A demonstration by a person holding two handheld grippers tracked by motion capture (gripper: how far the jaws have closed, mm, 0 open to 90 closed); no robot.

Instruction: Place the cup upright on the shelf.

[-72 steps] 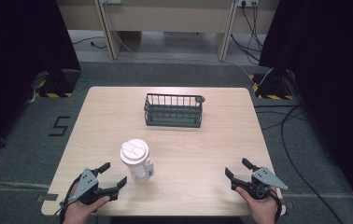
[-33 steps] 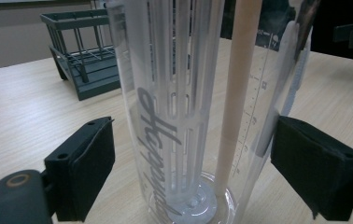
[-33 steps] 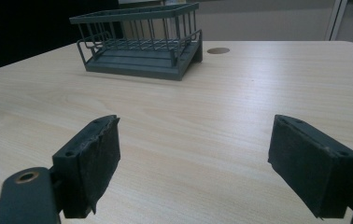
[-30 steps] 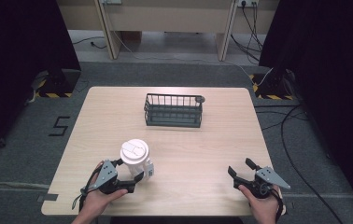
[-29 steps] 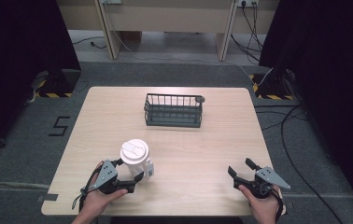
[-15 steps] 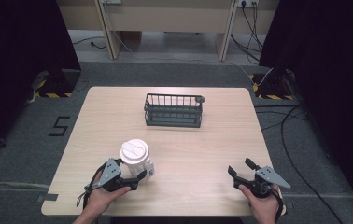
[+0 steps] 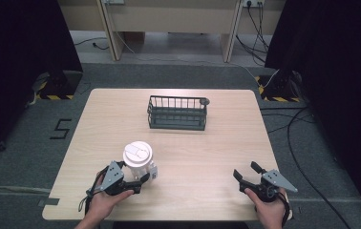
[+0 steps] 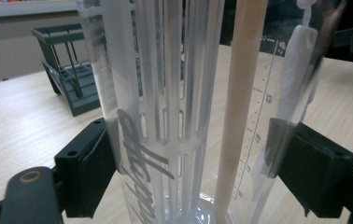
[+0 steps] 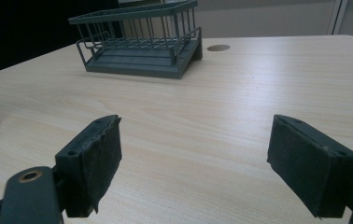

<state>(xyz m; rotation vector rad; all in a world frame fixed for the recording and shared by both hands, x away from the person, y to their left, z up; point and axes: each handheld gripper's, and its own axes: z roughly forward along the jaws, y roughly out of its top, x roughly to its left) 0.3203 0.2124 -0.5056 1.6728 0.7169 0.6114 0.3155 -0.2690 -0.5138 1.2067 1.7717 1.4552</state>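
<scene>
Desk [image 7: 217, 157]: light wood, bare across its centre and right half. Wire basket [image 7: 177, 112] toward the far edge, centre; interior looks empty. Clear ribbed cup [image 7: 138, 161], white lid, stands upright near the front-left edge; a pale straw [image 8: 237, 116] and a white wrapped item [image 8: 296, 70] are inside. Left claw [image 7: 138, 179]: pads on either side of the cup, touching its wall. Right claw [image 7: 247, 171]: jaws wide apart, holding nothing, near the front-right edge, well apart from cup and basket.
</scene>
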